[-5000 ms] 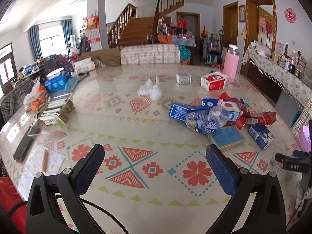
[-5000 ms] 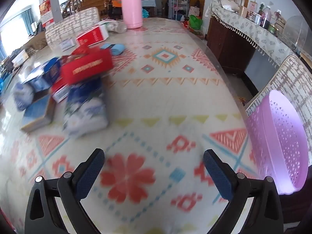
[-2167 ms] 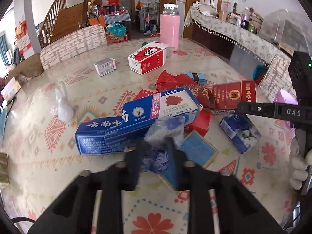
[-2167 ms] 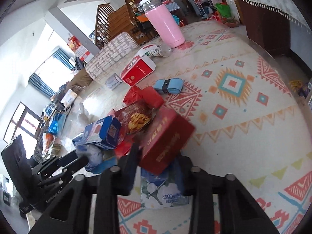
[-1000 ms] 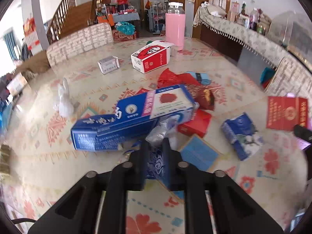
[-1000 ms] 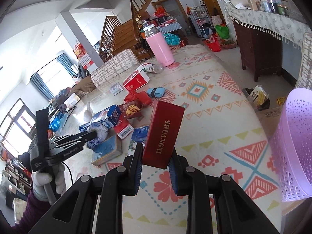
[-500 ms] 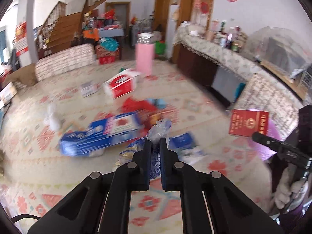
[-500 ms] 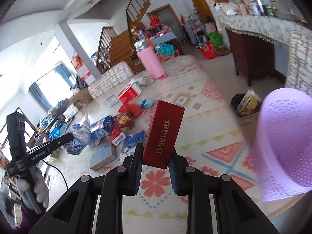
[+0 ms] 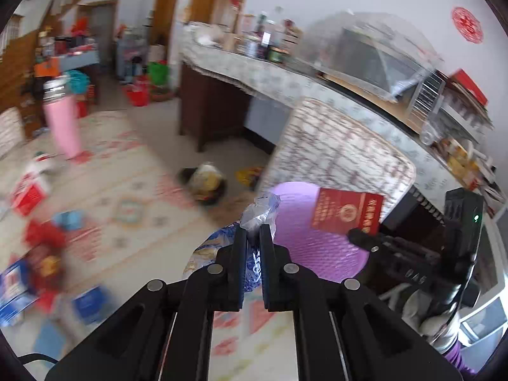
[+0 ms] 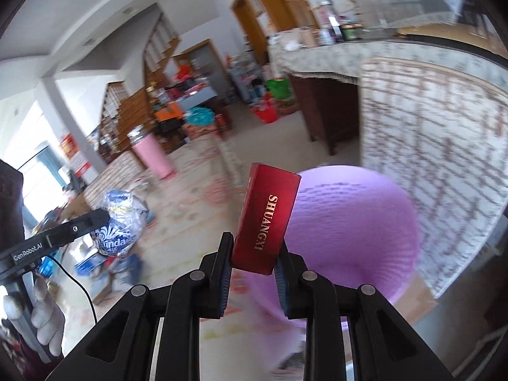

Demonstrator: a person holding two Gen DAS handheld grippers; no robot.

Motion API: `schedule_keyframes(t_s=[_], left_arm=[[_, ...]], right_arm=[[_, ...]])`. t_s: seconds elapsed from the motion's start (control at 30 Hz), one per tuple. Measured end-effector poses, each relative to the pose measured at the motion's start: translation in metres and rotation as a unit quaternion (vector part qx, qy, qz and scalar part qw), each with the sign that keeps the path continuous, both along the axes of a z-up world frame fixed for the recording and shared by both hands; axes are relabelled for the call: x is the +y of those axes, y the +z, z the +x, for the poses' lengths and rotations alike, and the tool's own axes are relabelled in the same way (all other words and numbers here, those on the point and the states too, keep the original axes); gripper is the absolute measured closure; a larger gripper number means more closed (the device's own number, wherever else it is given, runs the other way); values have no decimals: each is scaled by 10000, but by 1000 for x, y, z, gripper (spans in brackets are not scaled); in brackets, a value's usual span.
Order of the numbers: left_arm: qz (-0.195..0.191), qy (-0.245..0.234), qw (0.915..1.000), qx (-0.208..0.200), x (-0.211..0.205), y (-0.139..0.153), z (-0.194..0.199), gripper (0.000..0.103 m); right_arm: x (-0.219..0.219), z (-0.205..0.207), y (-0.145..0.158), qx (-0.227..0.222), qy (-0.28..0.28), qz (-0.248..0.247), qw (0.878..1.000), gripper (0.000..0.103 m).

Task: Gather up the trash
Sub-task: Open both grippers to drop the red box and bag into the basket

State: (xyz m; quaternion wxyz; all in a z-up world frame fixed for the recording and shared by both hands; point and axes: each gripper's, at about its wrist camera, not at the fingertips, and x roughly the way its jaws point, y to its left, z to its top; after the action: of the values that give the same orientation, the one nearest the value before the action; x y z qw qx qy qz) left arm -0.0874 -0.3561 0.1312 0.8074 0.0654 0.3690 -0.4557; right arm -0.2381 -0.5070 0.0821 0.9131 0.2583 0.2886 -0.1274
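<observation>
My left gripper [image 9: 252,238] is pinching the crumpled plastic bag [image 9: 258,211] | my right gripper [image 10: 252,255] is clamping the red box [image 10: 268,219] (both beside the purple basket [image 10: 355,219]).

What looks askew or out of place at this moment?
The red box sits tilted in the right gripper, gripped only at its lower end. Past the table edge, rubbish lies on the floor, outside the purple basket.
</observation>
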Motion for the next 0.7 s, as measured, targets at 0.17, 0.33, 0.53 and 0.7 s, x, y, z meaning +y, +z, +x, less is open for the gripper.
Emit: schedule_keyframes(t_s=[0.17, 0.33, 0.53, 0.7], left_arm=[[23, -460, 9988, 165, -64, -8, -8, 95], [13, -492, 9987, 162, -78, -13, -12, 49], [82, -56, 9998, -179, -27, -6, -13, 37], [150, 482, 9986, -187, 29, -12, -4, 31]], right_arm=[[-37, -19, -7, 185, -380, 19, 9991, 77], [-50, -25, -15, 340, -580, -6, 9977, 62], [-46, -28, -12, 251, -571, -130, 9980, 44], [-19, -18, -8, 98, -375, -279, 9989, 30]])
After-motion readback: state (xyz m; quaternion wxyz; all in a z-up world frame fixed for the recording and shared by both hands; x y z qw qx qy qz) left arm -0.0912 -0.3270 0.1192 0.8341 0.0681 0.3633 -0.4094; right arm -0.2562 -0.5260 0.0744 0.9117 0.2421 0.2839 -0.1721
